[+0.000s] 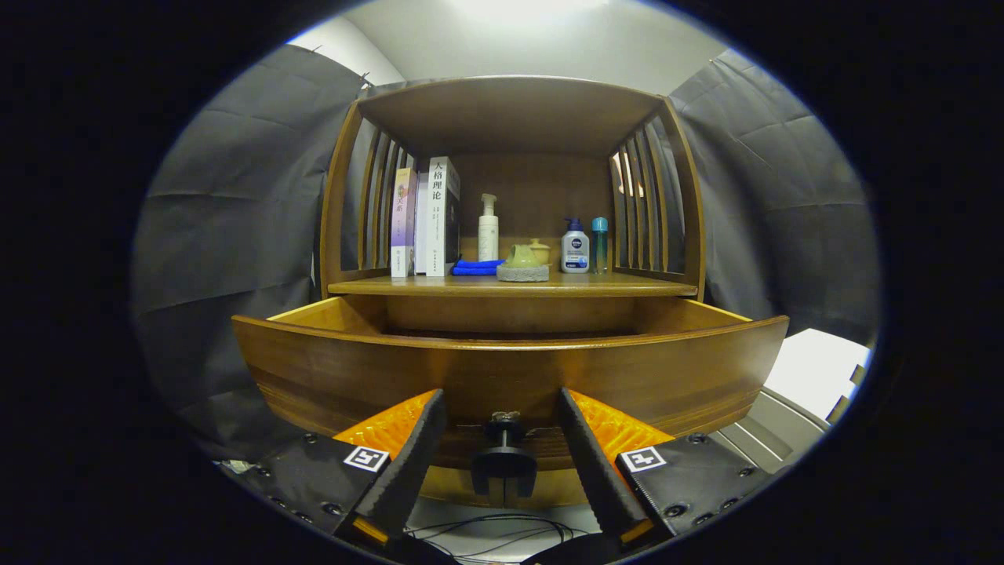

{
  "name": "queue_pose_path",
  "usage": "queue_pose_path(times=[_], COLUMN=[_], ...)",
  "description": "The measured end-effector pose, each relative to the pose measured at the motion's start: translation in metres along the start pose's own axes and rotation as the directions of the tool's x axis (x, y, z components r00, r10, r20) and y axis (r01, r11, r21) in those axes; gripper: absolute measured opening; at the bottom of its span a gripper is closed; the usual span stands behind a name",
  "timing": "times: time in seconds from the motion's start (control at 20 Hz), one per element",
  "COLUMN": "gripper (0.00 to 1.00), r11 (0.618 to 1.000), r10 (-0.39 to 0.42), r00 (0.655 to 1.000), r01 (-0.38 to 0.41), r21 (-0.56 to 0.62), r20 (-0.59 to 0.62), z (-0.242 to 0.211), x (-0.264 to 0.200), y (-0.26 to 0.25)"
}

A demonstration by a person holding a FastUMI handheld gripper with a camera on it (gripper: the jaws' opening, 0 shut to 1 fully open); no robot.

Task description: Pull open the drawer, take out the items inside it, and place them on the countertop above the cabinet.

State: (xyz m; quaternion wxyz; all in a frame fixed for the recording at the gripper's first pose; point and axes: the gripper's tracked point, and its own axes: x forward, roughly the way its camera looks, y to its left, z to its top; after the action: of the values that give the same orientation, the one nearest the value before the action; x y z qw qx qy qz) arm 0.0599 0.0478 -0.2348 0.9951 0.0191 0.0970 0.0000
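Drawer stood pulled out from wooden cabinet, front panel facing gripper; contents hidden behind panel
Gripper fingers spread apart, released, gripping nothing; dark knob of drawer sat between them, touching neither
Countertop above drawer carried upright books at one end, then blue cloth, white pump bottle, green teapot on stone coaster, small white bottle, slim teal bottle
Cables lay below fingers
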Motion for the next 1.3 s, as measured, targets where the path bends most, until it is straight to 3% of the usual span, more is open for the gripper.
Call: queue_pose_path(times=[0.35, 1.3], gripper=[0.92, 0.92], r11=[1.0, 0.999], r10=[-0.014, -0.039], r00=[0.999, 0.999], r01=[0.014, 0.04], r21=[0.012, 0.024], r20=[0.03, -0.024], z=[0.011, 0.026], x=[0.014, 0.159], y=[0.0, -0.002])
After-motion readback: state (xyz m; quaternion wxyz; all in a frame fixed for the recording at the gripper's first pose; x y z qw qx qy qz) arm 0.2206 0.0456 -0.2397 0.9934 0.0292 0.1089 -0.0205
